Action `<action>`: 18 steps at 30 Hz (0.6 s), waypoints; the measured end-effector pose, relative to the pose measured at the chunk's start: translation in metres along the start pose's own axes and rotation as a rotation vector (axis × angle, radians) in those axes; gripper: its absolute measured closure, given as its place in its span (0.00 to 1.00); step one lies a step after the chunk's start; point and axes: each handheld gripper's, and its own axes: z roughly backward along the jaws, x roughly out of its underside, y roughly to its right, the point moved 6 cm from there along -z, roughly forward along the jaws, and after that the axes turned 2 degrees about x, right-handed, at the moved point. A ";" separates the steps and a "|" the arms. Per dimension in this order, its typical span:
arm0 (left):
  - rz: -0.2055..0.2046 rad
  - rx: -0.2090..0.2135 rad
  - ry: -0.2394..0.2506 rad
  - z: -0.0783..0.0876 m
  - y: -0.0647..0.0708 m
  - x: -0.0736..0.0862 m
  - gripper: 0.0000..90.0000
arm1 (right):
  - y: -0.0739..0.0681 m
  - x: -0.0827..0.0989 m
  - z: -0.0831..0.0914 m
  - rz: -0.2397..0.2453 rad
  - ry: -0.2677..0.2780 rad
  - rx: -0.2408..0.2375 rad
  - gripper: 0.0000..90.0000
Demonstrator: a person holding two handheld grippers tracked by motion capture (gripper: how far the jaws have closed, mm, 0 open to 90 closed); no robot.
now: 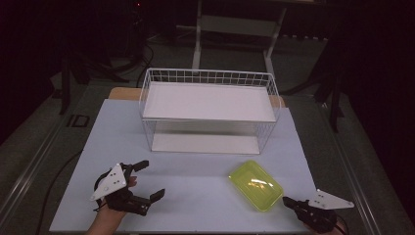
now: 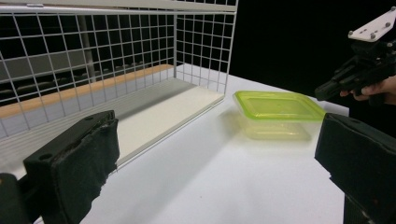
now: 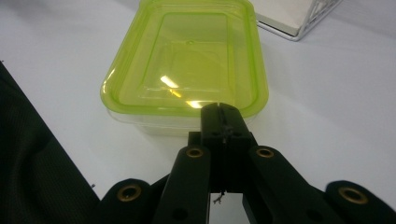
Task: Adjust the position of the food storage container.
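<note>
the right gripper [image 3: 223, 122] is pinching shut at the lid rim of the translucent lime-green plastic container [image 3: 187, 60], which is sitting on the white table [image 1: 195, 196] before the white wire rack [image 1: 208, 105]; gripping so thin an edge, it risks slipping off or popping the lid. the left gripper [image 1: 147, 181] is resting open.

Dark room (dim), grey floor [image 1: 34, 142], stand legs [image 1: 198, 44].

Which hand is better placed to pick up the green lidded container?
The right. Its claw, shut with nothing between the jaws, sits at the near edge of the green container. The left claw stands open, well away across the table.
</note>
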 end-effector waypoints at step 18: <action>-0.001 0.008 -0.012 -0.002 0.002 0.002 0.00 | 0.019 -0.018 -0.035 0.010 -0.012 0.019 1.00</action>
